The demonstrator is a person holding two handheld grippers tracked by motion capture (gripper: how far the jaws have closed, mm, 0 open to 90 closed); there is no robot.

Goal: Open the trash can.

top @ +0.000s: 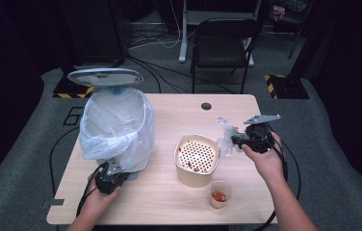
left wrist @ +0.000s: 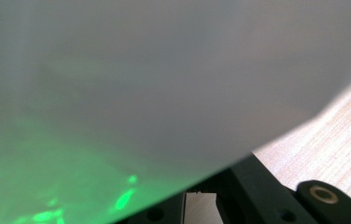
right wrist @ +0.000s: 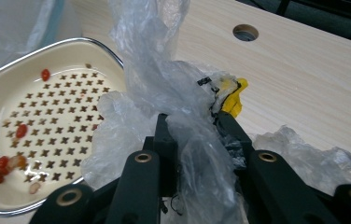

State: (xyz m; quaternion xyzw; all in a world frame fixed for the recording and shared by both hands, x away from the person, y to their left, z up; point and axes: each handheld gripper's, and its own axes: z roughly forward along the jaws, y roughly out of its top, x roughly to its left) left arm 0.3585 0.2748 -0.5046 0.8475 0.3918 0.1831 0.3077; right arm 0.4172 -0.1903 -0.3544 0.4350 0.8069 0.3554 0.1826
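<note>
Overall, the bench (top: 169, 202) carries four items, reported here from largest to smallest.

The bin (top: 116, 127) stands at the left side of the bench, lined with a loose white bag and with its lid (top: 105, 76) swung up at the back. That open mouth suggests the bin is set ready to receive waste. The left tool (top: 110, 179) sits low against the bin's base, at the lower edge of the liner; the left gripper view shows the liner pressed up close to the camera. Its jaws are closed down, and the likely purpose is to steady the bin so it does not slide or tip. Whether liner plastic is actually pinched between them cannot be told.

The perforated cream bowl (top: 196, 157) stands at the centre of the bench, with a few red scraps on its holed floor.

The crumpled clear plastic wrapper (right wrist: 164, 93), with a yellow scrap caught in it, is clamped in the closed jaws of the right tool (top: 239, 140). It hangs above the bench just right of the bowl, well apart from the bin. Held this high, it appears bound for the bin.

The small clear cup (top: 219, 193) stands near the front edge, holding red pieces.
</note>
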